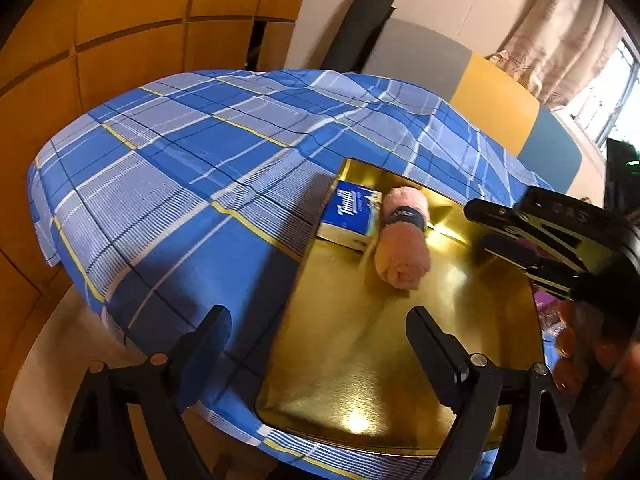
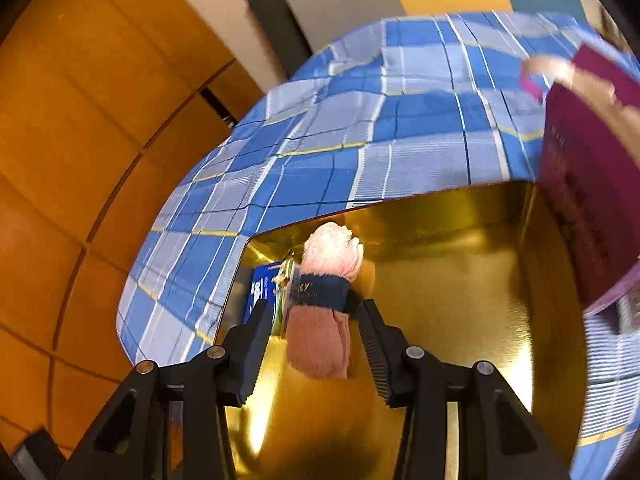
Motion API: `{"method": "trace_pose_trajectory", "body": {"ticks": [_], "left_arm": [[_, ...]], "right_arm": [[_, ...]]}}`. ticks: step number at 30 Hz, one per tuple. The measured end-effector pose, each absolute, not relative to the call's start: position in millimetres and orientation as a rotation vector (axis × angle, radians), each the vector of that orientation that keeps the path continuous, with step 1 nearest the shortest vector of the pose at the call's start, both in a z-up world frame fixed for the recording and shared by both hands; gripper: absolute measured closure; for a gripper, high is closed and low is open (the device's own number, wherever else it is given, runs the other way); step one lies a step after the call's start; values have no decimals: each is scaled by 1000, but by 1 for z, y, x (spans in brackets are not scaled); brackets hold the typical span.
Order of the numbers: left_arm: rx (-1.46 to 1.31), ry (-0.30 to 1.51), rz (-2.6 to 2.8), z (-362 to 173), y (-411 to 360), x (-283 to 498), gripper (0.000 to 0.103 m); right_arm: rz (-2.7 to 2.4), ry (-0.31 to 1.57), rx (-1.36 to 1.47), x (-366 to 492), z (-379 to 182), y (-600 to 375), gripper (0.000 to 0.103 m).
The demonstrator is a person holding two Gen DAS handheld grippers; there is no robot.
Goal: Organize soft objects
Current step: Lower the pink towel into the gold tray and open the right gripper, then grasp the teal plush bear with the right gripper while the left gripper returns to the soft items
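Note:
A rolled pink towel (image 1: 404, 240) with a dark blue band lies in a gold tray (image 1: 352, 352) on the blue plaid bed, beside a blue tissue pack (image 1: 352, 212). My left gripper (image 1: 316, 344) is open and empty, over the tray's near left edge. My right gripper (image 1: 492, 224) shows at the right of the tray. In the right wrist view the right gripper (image 2: 316, 320) is open, its fingers standing either side of the towel (image 2: 324, 312) with gaps; the tissue pack (image 2: 264, 284) lies left of it in the tray (image 2: 460, 300).
A maroon box or bag (image 2: 592, 200) stands at the tray's right edge. The plaid bedsheet (image 1: 180, 168) spreads left and behind. Orange wooden wall panels (image 1: 100, 32) stand left; a black roll (image 1: 360, 28) leans at the wall; a curtain and window sit far right.

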State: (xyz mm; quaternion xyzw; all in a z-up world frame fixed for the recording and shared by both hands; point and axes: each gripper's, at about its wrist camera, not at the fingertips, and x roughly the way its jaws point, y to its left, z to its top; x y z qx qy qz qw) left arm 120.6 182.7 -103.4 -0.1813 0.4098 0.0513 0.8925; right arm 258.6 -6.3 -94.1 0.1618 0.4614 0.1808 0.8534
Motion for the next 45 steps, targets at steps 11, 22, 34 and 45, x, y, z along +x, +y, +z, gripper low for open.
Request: {"method": "trace_pose_trajectory", "body": {"ticks": [11,22,34,45], "left_arm": [[-310,847,-7,-103,148,117,8],[-183,793,-299,-89,71,99,3],[-76,813,-537,-82,-36,79,1],[23,853,-583,-91,-90,77,1]], "right_arm": [[423,813,44,186,-49,-45,58],[236,860,24,130,-73,-166,57],[-92,967,292,91,-109,-343,57],[-296,777,465,99,-66,-465,42]]}}
